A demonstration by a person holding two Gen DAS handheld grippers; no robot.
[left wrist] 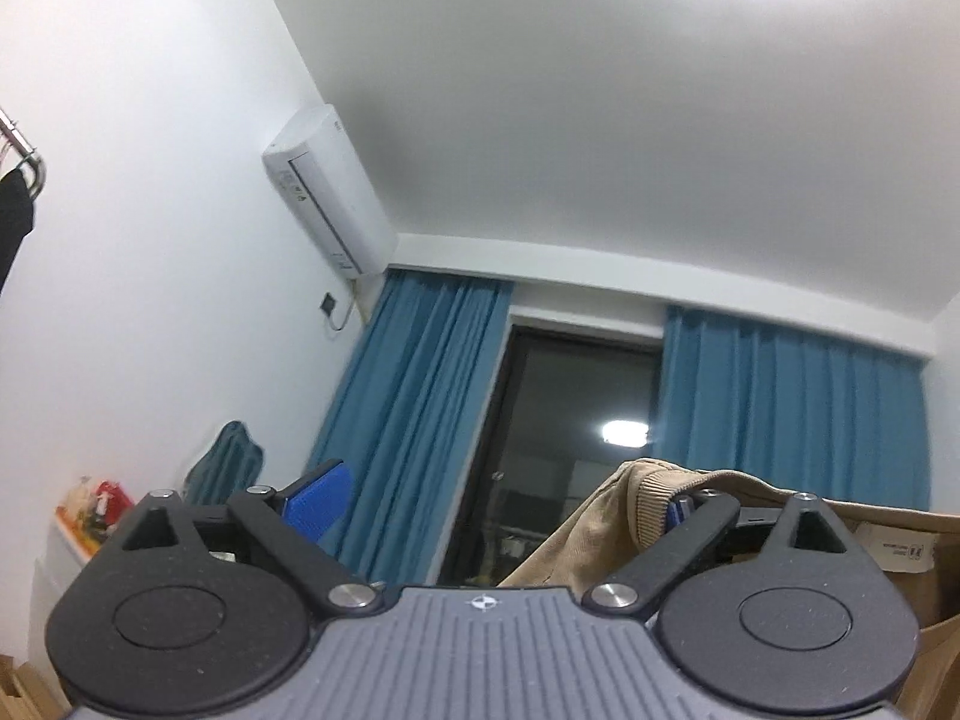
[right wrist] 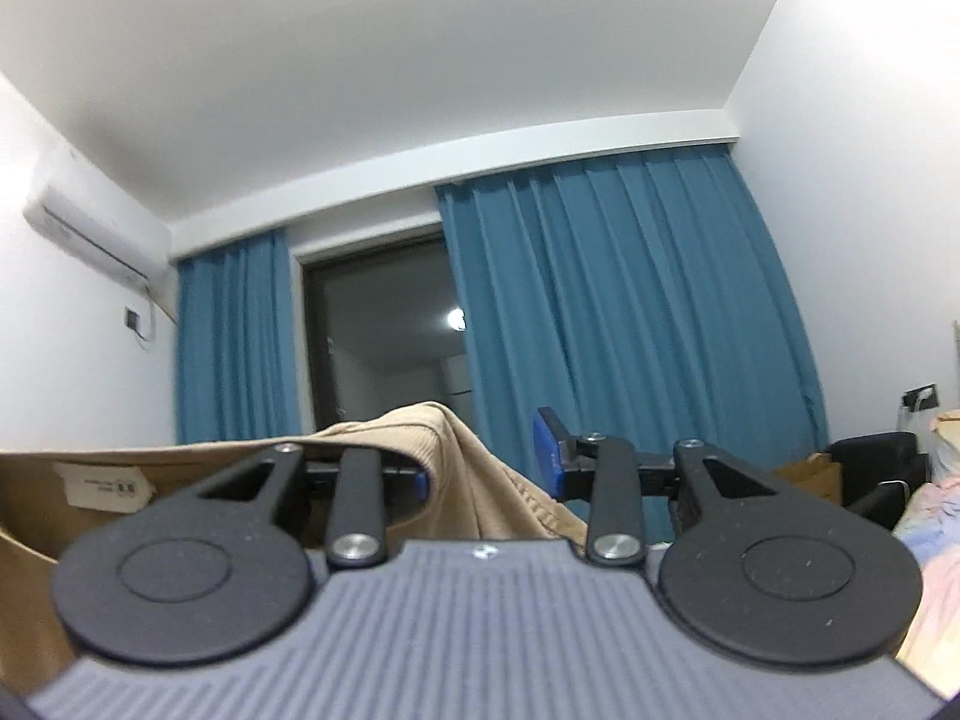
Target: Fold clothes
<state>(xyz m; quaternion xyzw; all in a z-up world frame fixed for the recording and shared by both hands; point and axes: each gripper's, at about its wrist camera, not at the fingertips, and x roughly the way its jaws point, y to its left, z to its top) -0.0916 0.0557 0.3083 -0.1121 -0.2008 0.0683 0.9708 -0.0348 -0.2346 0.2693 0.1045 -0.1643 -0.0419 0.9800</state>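
Both my left gripper [left wrist: 498,501] and right gripper [right wrist: 489,468] stand wide, the tan garment [left wrist: 606,534] draped over one finger each, raised; next, I judge, closing on it.

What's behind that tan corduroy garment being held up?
Behind the tan garment hang blue curtains on either side of a dark glass door, with a cardboard box to one side. The garment covers the foot of the door and whatever stands there.
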